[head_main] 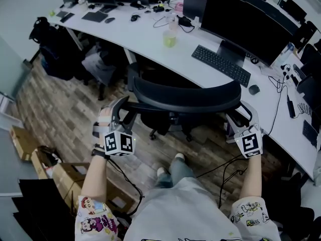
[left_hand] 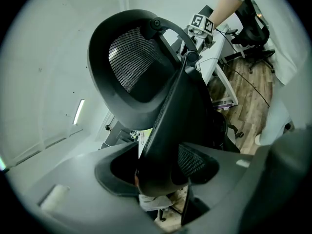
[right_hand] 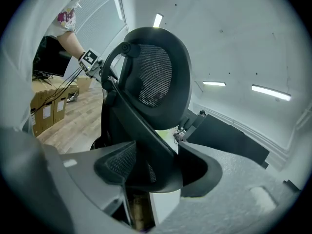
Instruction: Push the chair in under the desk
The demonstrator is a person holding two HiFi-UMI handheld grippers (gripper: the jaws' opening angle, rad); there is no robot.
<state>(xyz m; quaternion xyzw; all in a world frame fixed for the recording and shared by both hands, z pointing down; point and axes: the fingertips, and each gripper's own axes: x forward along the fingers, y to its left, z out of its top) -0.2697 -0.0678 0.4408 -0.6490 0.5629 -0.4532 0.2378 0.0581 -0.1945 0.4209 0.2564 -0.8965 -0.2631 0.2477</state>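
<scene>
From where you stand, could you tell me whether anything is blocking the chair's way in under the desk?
Nothing visible blocks it. The chair faces an open, dark gap under the white desk. A desk leg stands to the left of its path. Deeper under the desk it is too dark to judge.

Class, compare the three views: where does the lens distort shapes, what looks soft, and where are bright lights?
Head view: evenly lit and sharp, the desk edge bowed, perhaps partly by the wide lens. Left gripper view: fisheye circle with black corners, the chair back bulging, near jaws soft, one strip light glowing. Right gripper view: the same fisheye, several bright ceiling lights, near jaws soft.
</scene>
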